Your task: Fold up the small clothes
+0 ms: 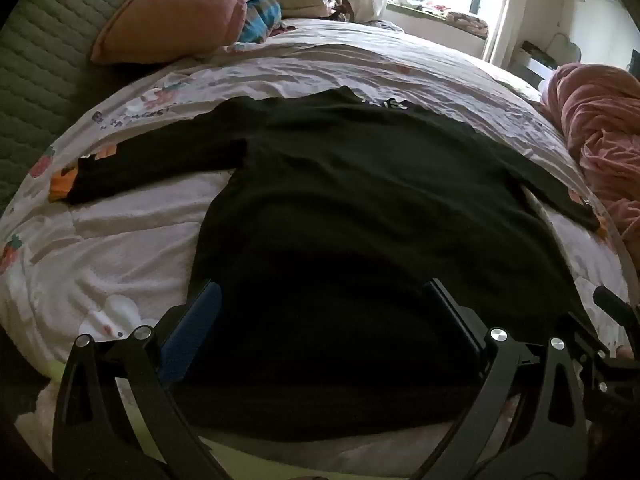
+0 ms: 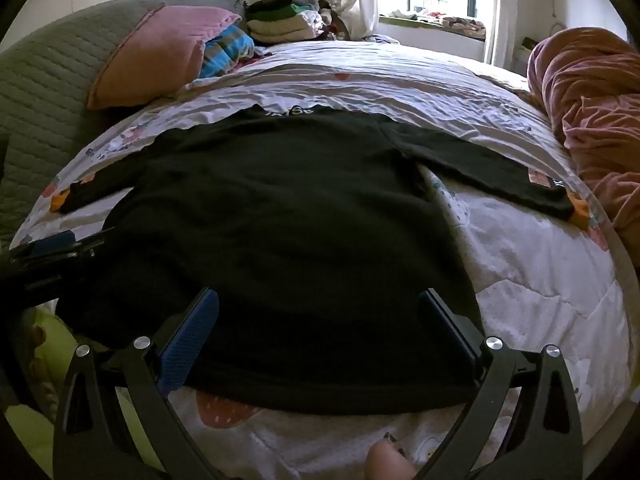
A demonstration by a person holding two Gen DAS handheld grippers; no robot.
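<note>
A black long-sleeved top [image 1: 340, 208] lies flat on the printed bedspread [image 1: 120, 248], sleeves spread, hem nearest both cameras. The left gripper [image 1: 320, 336] and right gripper [image 2: 320, 336] each stand wide apart over the hem, seemingly gripping nothing. A stack of folded clothes [image 2: 284, 20] sits beyond the pink pillow [image 2: 160, 52].
</note>
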